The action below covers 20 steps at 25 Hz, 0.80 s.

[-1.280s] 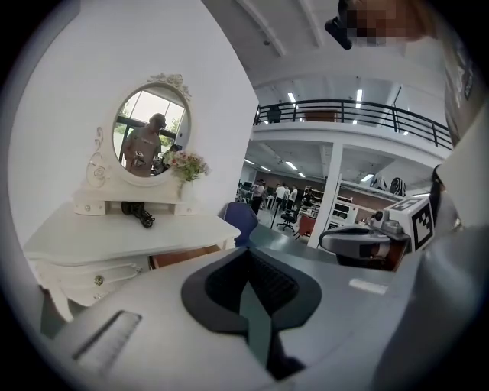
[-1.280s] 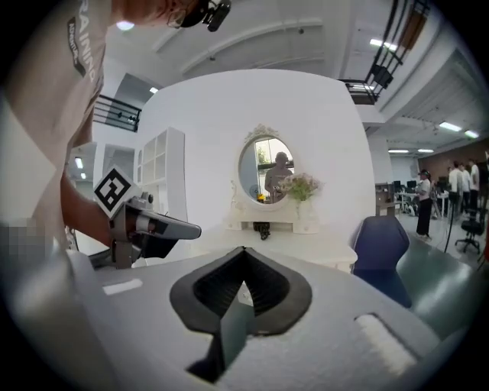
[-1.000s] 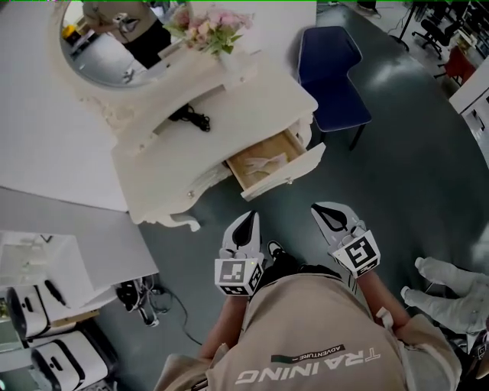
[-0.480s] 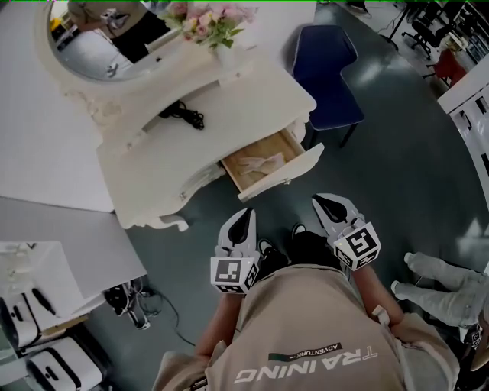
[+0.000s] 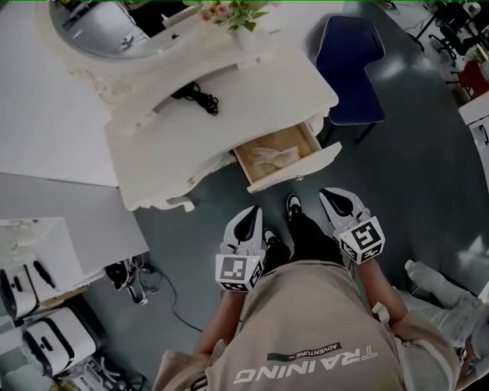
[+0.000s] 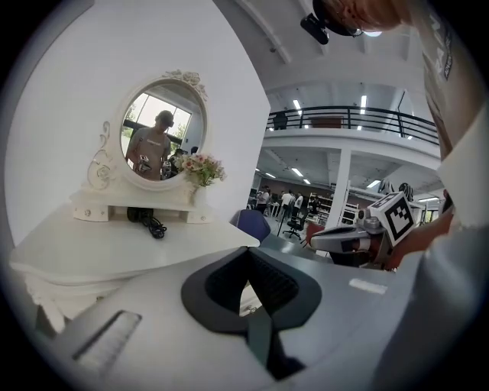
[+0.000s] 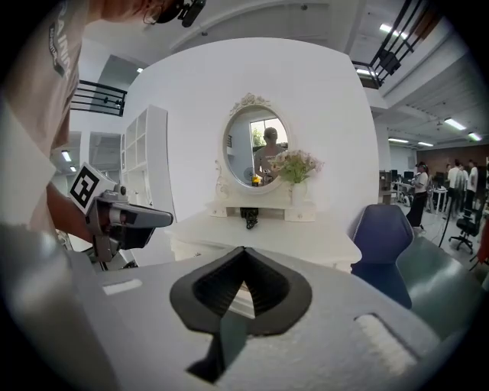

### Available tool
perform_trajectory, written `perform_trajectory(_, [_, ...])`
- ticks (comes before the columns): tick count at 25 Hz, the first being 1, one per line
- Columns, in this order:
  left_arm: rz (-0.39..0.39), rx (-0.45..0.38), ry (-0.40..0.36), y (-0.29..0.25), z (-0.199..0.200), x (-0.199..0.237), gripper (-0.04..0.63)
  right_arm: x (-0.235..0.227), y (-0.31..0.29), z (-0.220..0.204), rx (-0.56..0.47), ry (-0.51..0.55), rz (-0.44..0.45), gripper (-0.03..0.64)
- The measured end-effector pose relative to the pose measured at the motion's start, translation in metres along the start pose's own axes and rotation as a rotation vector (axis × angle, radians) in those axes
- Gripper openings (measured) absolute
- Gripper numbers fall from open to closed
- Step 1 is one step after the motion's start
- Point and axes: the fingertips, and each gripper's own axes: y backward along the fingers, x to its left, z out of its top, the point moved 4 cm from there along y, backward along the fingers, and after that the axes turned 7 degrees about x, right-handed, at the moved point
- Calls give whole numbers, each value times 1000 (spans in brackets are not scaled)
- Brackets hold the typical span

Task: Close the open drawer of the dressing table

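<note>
The white dressing table fills the upper middle of the head view. Its right drawer is pulled out, with a pale crumpled item inside, and the drawer front faces me. My left gripper is held low in front of the table, below and left of the drawer, shut and empty. My right gripper is just right of and below the drawer front, apart from it, also shut and empty. In the left gripper view the tabletop lies beyond the left gripper; in the right gripper view the table lies beyond the right gripper.
An oval mirror, flowers and a black cable sit on the table. A blue chair stands to its right. A grey desk and white cases are at the left. My shoe is under the drawer.
I have stepped toward the table, so both grippers are closer to the drawer front. The drawer stays open and both grippers stay shut.
</note>
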Motion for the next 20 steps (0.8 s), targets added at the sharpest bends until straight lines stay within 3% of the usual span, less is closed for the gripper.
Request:
perform_trajectory(5, [66,8,-32,-17,28,7,18,-24,-24,9,-1,95,42,3])
perform_trajectory(12, [127,5,-59,-61,70,15,18,-69,-54,25,-50,72,132,3])
perform_trajectory(20, [130,-26,-22,-117,95,5,18,-130,-82,-28,107,43,170,3])
